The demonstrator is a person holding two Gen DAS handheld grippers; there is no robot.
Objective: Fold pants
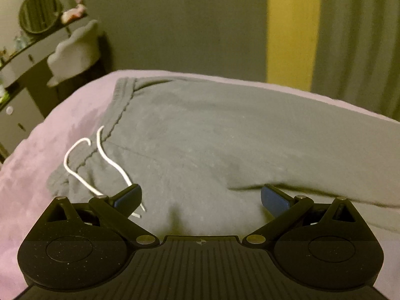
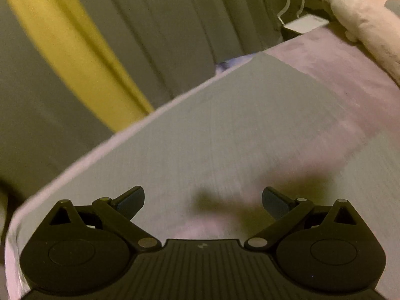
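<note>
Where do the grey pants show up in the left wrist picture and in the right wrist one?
Left wrist: the grey pants fill the middle, waistband and white drawstring at left.
Right wrist: a blurred grey leg runs from lower left to upper right; no drawstring in view.
Shared landmark: the yellow curtain strip behind the pink bedcover.

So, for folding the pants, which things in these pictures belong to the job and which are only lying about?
Belong to the job:
- grey cotton pants with white drawstring
- open left gripper
- open right gripper
- pink bed cover under the pants

Only lying about:
- round mirror
- pale plush toy
- grey and yellow curtain
</note>
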